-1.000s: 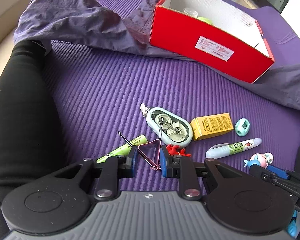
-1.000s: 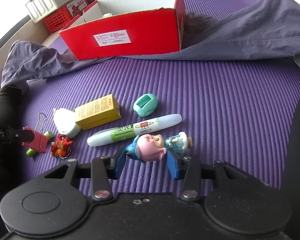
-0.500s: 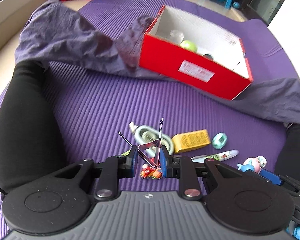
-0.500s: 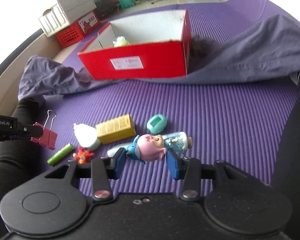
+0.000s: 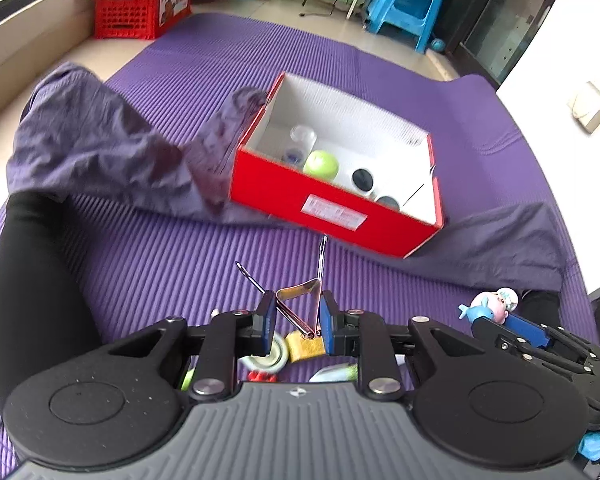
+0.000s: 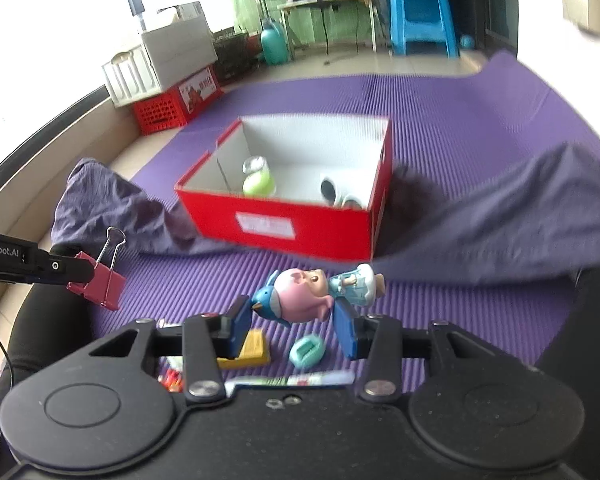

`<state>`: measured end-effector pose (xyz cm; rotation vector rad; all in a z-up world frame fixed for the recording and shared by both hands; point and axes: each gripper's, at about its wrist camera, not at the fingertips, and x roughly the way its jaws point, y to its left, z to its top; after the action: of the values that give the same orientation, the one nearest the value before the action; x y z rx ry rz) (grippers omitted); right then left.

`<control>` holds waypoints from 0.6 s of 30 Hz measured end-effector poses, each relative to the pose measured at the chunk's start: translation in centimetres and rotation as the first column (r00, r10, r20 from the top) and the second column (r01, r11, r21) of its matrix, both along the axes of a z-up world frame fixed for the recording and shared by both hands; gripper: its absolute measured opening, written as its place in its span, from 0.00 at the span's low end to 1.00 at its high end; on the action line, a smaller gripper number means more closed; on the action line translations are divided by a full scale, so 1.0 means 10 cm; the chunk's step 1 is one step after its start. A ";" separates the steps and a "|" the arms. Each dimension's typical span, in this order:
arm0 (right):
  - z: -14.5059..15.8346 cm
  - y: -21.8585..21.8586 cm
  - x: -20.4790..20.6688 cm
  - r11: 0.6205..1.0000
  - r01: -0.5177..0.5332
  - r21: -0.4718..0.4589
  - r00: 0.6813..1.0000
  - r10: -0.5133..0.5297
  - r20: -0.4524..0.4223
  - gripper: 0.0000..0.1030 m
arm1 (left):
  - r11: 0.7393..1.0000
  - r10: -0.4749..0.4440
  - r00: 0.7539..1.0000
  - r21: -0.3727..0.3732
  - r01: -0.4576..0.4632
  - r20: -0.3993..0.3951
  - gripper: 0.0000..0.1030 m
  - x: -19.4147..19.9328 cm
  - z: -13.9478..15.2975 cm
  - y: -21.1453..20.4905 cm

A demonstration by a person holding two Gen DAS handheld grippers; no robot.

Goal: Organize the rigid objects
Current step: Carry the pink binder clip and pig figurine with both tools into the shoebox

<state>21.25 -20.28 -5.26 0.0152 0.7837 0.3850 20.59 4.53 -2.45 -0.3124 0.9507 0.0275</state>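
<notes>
Far left: black-sleeved arm along the purple mat [image 5: 148, 256], crumpled grey-violet cloth [image 5: 100, 148] just beyond. Left tongs [image 5: 298, 316] clamped on the red binder clip [image 6: 100, 284], wire handles splayed upward, now carried well above the mat where a second ago clip and tongs sat low among the clutter. Centre: red box [image 5: 332, 204] open-topped, resting on the cloth, already holding a green ball [image 5: 321, 163], a clear cup and dark-capped items; seen from higher up than half a second ago, interior now exposed. Below the tongs, left behind on the mat: yellow carton [image 6: 254, 354], teal sharpener [image 6: 307, 351], glue pen [image 6: 288, 381], small red trinket. Right: right tongs [image 6: 294, 326] pinching the pink pig toy [image 6: 302, 294] by its body, likewise raised clear of the mat. Judging by the lift, both picks done and transport toward the box under way; release over the open box still to come, several loose pieces left for later rounds.
</notes>
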 end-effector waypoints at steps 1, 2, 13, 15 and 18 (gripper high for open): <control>0.03 0.00 0.03 1.000 -0.001 -0.004 1.000 0.001 0.009 0.42 | 1.000 -0.002 1.000 -0.004 0.002 0.009 0.22 0.02 0.03 -0.01; 0.06 0.00 0.06 1.000 -0.001 -0.006 1.000 0.001 0.017 0.42 | 1.000 -0.005 1.000 -0.001 0.005 0.019 0.21 0.05 0.07 -0.02; 0.27 0.04 0.40 0.999 0.003 -0.036 0.996 0.000 0.090 0.42 | 0.999 -0.034 0.996 0.037 0.031 0.084 0.22 0.48 0.36 -0.18; 0.30 0.05 0.49 0.999 0.007 -0.037 0.995 -0.003 0.100 0.42 | 0.999 -0.039 0.996 0.041 0.035 0.085 0.22 0.60 0.39 -0.21; 0.33 0.08 0.65 0.999 0.012 -0.046 0.994 -0.007 0.113 0.42 | 0.998 -0.048 0.995 0.047 0.044 0.089 0.22 0.77 0.42 -0.25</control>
<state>27.72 -19.46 -1.95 -0.0465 0.6801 0.3553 28.33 2.01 1.71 -0.2482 0.8666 -0.0070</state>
